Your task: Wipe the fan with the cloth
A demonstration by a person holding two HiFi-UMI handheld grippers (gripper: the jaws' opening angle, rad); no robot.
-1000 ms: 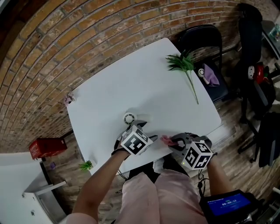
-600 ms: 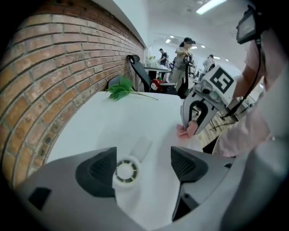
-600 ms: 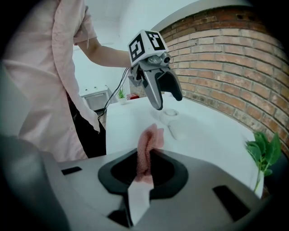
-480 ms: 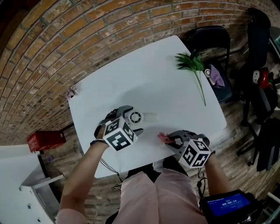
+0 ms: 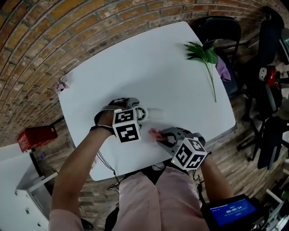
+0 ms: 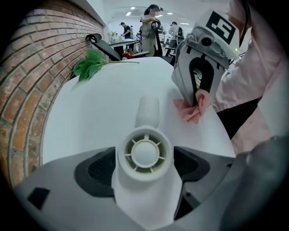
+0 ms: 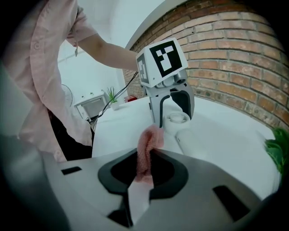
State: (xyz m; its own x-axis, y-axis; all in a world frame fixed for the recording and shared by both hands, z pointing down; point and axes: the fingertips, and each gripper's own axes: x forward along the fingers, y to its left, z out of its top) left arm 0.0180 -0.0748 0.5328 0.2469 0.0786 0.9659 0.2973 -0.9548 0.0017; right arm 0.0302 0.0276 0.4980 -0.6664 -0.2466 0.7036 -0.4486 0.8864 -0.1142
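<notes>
left claw point(image 5: 137, 113): just opened wide, fan point(image 6: 144, 152) between | right claw point(image 5: 161, 136): clamps cloth point(image 7: 145, 153)

Showed a brick wall point(image 5: 40, 31) across the upper left, a black chair point(image 5: 219, 29) upper right, plank floor point(image 5: 230, 162) at right.

Head view dimmish w/ dark vignette, heavy fisheye bend on brick wall point(image 5: 27, 67); white table point(image 5: 158, 58) brightest, soft shadows. Gripper views: black corners, ceiling lights point(image 6: 135, 8) glare in bg, fan point(image 6: 144, 153) close-up slightly soft.
</notes>
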